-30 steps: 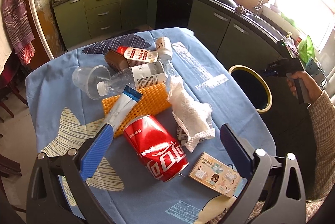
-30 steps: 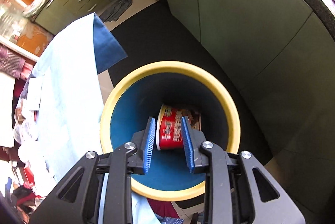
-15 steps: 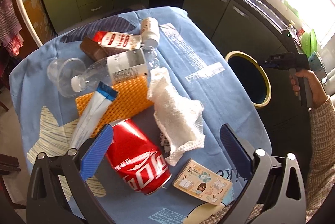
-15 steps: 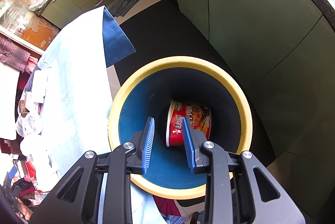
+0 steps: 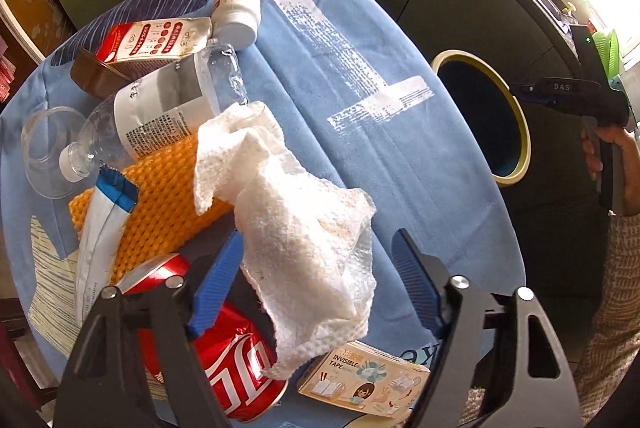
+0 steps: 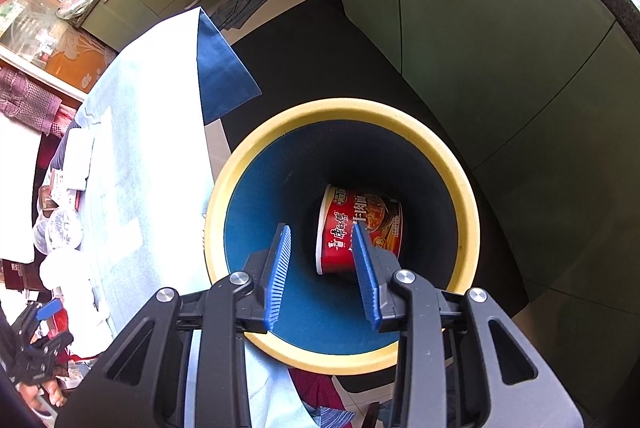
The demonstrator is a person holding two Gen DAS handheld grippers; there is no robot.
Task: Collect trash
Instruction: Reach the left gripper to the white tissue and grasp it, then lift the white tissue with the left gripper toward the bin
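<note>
A kitchen with green cabinets surrounded the blue-clothed bench [image 5: 360,76]. My left claw [image 5: 316,280] was closing around the crumpled white paper towel [image 5: 296,228], which lay between its blue pads, not yet pinched. Just beside it lay a red can [image 5: 232,360], a tape box [image 5: 364,384], an orange sponge [image 5: 160,204] and a clear bottle [image 5: 160,116]. My right claw [image 6: 322,276], empty and opening, hung over the yellow-rimmed bin [image 6: 460,196], a red noodle cup [image 6: 356,224] inside.
</note>
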